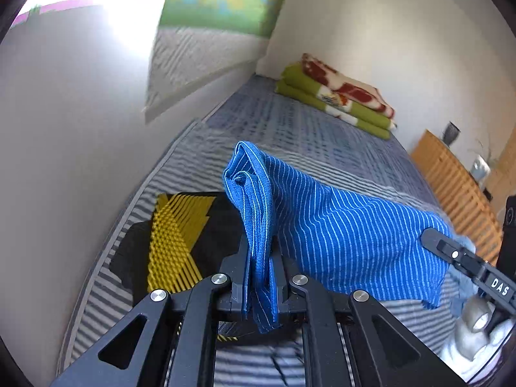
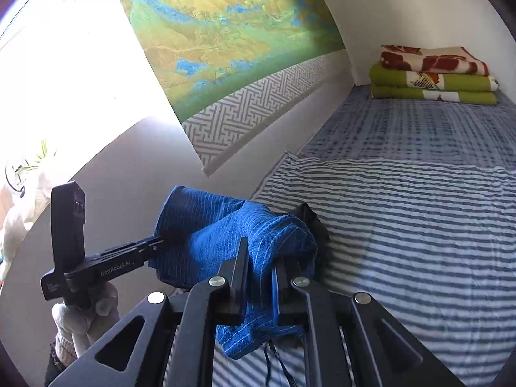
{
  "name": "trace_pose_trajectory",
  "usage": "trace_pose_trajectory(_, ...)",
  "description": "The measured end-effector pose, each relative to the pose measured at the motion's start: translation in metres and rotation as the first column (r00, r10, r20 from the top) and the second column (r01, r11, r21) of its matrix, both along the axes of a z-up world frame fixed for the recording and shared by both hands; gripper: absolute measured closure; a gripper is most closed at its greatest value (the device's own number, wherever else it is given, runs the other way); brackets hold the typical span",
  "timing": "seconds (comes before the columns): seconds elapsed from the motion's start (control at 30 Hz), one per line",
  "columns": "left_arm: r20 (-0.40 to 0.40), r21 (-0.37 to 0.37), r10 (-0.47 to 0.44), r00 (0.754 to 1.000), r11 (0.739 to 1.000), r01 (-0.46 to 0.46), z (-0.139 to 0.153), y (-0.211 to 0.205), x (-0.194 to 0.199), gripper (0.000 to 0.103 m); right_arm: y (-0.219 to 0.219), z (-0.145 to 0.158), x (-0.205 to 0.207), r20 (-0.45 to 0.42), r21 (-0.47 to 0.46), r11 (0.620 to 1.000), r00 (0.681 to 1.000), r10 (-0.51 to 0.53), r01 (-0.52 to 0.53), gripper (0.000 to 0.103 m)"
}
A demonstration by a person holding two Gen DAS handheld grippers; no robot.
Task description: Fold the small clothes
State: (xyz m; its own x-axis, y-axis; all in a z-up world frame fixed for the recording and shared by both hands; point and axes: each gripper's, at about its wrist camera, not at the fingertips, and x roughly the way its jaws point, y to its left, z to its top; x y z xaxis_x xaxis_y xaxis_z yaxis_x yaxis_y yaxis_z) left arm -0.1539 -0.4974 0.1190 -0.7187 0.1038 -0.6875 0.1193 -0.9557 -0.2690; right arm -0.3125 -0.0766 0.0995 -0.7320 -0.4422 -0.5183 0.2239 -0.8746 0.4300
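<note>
A blue garment with thin white stripes [image 1: 338, 235] hangs stretched above the striped bed between both grippers. My left gripper [image 1: 259, 258] is shut on one bunched end of it, the cloth rising past its fingers. In the same view the right gripper [image 1: 433, 238] holds the far end at the right. From the right wrist view, my right gripper [image 2: 261, 258] is shut on a fold of the blue garment [image 2: 225, 225], and the left gripper [image 2: 154, 243] bites the cloth at the left. A black and yellow garment [image 1: 174, 242] lies on the bed under it.
The bed sheet [image 2: 419, 225] is striped grey and white, with a blue checked sheet beyond. A folded green and red blanket stack [image 2: 432, 74] lies at the far end. A wall with a landscape hanging [image 2: 225, 32] runs along the left. A wooden slatted frame [image 1: 458, 187] stands right of the bed.
</note>
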Motion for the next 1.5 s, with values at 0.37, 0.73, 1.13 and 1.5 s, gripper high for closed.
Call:
trace_pose_trajectory(0.37, 0.208, -0.012, 0.242, 0.948, 0.970, -0.245, -0.112, -0.129, -0.061, 0.080, -0.048, -0.142, -0.096, 0.315, 0.074, 0.997, 0.949, 0.003, -0.027, 0.086)
trace_pose_trajectory(0.73, 0.229, -0.210, 0.191, 0.954, 0.967, -0.143, -0.109, -0.072, -0.040, 0.074, -0.070, -0.144, -0.087, 0.314, 0.330, 0.942, 0.948, -0.041, -0.068, 0.086)
trace_pose_trajectory(1.13, 0.179, -0.227, 0.238, 0.955, 0.954, -0.195, -0.081, -0.022, 0.060, 0.067, -0.011, -0.124, 0.001, 0.361, 0.193, 0.981, 0.931, -0.049, -0.023, 0.085)
trace_pose_trajectory(1.5, 0.068, -0.251, 0.124, 0.990, 0.962, -0.104, -0.003, 0.151, 0.202, 0.054, 0.026, -0.076, 0.166, 0.289, 0.193, 0.980, 0.957, -0.014, -0.044, 0.078)
